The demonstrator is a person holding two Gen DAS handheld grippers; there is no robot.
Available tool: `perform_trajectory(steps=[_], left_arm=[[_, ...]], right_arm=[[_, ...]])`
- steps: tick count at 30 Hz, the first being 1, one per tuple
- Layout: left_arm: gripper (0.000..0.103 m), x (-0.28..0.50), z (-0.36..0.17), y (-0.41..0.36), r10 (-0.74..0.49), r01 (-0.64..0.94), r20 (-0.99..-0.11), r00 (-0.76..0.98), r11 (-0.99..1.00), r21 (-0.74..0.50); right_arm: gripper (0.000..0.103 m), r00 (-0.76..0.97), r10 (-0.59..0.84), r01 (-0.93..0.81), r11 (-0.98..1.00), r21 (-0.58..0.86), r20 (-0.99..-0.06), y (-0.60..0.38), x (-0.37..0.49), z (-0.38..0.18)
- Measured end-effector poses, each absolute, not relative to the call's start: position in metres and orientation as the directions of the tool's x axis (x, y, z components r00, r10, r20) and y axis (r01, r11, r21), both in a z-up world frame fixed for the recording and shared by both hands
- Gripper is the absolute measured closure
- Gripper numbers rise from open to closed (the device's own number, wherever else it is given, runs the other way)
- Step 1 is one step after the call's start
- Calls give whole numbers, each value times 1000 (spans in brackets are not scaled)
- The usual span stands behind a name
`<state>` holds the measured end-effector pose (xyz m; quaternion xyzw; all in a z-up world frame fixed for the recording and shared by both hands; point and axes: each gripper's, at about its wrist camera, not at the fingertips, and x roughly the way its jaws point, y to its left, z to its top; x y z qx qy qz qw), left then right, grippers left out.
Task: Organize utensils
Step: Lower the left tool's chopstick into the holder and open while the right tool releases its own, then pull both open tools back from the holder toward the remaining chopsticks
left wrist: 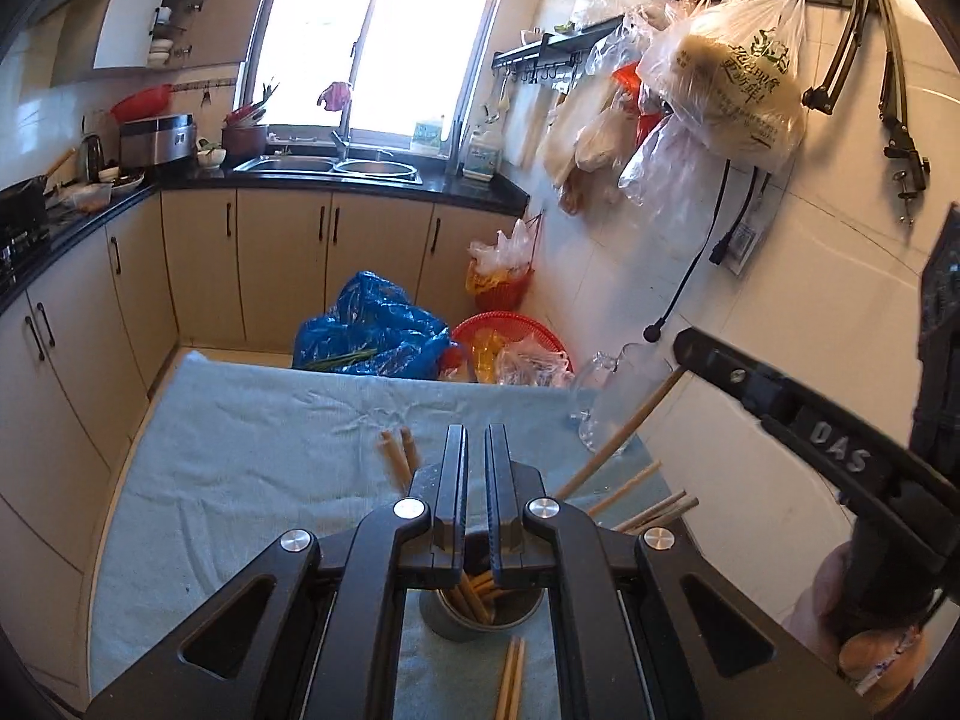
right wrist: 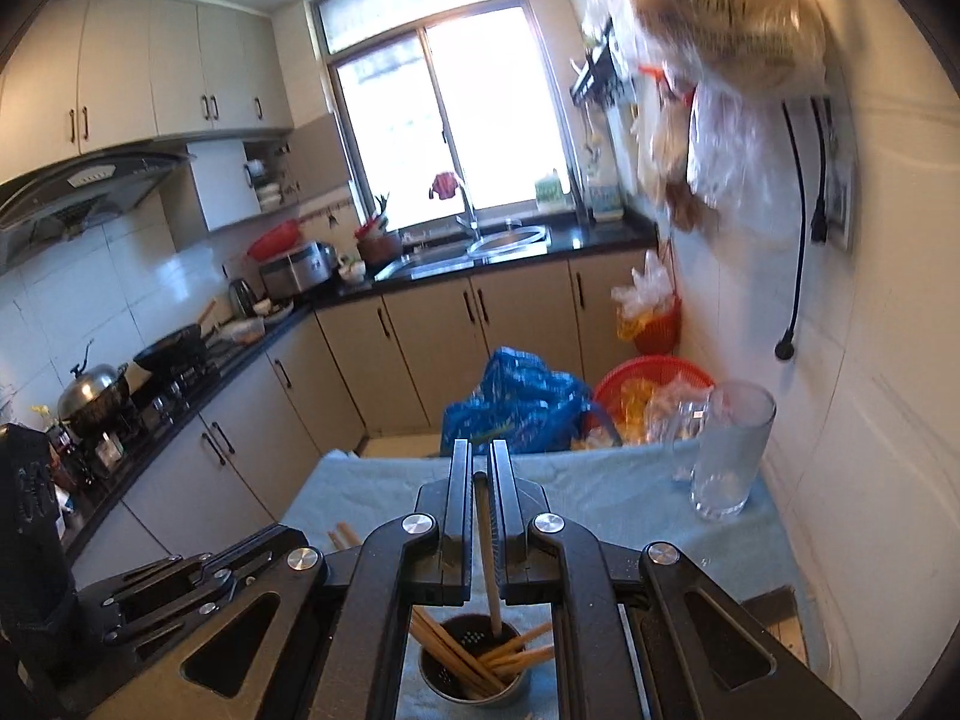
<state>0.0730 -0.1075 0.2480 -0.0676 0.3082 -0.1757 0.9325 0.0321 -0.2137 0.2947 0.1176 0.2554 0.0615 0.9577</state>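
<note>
With both grippers over the towel [left wrist: 252, 456], the left gripper [left wrist: 477, 468] has its jaws pressed together on nothing; only a thin slit shows between them. Right gripper [right wrist: 480, 480] pinches one chopstick [right wrist: 487, 546], which runs down between the jaws with its lower end inside the cup [right wrist: 474, 669]. In the left view that same stick [left wrist: 624, 429] sticks out from the right gripper [left wrist: 684, 354] tip, slanting down-left toward the left gripper.

Cup sits directly under both grippers, close to the near towel edge, already holding a fan of chopsticks [left wrist: 474, 597]. Loose ones:
- a pair [left wrist: 401, 456] just left of the left jaws, ahead of the cup
- several [left wrist: 654, 507] just right of the left gripper, partly hidden by its linkage
- two [left wrist: 511, 681] below the cup, at the frame bottom

Glass jug [right wrist: 729, 450] stands ahead-right of the right gripper, near the towel's far-right corner and close to the wall [left wrist: 780, 312]; tight on that side. Bare towel ahead and left of the left gripper is the widest open room. Far towel edge drops off to a blue bag [left wrist: 372, 330] and red basket [left wrist: 510, 336] on the floor. Left towel edge runs alongside the cabinets [left wrist: 78, 360], with a gap between. The grippers sit near each other, the right one's tip ahead-right of the left jaws. A hand [left wrist: 864, 618] grips the right handle, low right.
</note>
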Motion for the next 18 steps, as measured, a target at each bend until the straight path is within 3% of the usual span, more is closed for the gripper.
perform_trajectory(steps=[2,5,7,9,13,18], left_arm=[[95,69,247,-105,-375,292,-547,748,927,-235],[73,61,252,-99,-376,287,-536,756,926,-245],[67,53,255,-93,-367,272,-525,768,929,-252],[65,42,258,-87,-369,270,-522,769,928,-259],[61,21,261,-72,-373,262,-515,771,924,-277],[54,-12,257,-51,-329,220,-524,786,940,-261]], right_arm=[[97,854,183,-56,963,264,-487,-214,37,288],[94,844,197,-56,957,284,-499,-218,41,281],[86,843,197,-54,957,286,-500,-220,41,280],[74,847,197,-55,956,287,-494,-222,37,281],[71,857,194,-62,958,279,-477,-225,23,290],[54,874,186,-67,961,269,-448,-229,-10,304]])
